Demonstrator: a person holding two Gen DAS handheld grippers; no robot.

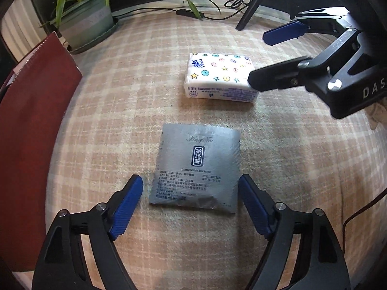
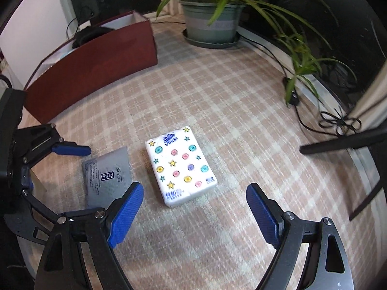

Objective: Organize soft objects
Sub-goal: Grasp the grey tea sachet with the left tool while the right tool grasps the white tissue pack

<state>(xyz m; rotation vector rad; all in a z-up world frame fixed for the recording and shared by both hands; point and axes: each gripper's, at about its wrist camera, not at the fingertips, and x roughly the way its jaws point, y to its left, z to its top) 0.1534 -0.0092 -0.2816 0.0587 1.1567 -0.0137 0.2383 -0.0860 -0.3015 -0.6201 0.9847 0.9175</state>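
A white tissue pack (image 1: 219,77) printed with buttons and stars lies on the checked cloth; it also shows in the right wrist view (image 2: 181,165). A flat silver tea sachet (image 1: 197,168) lies nearer, also in the right wrist view (image 2: 107,177). My left gripper (image 1: 191,201) is open, its blue pads on either side of the sachet's near edge, just above the cloth. My right gripper (image 2: 194,213) is open and empty, just short of the tissue pack; from the left wrist view it (image 1: 258,58) reaches in from the right beside the pack.
A dark red open box (image 1: 36,125) stands at the left, also in the right wrist view (image 2: 96,65). A potted plant (image 1: 84,21) stands at the back. Black cables (image 1: 188,13) and a black stand leg (image 1: 251,7) lie along the far edge.
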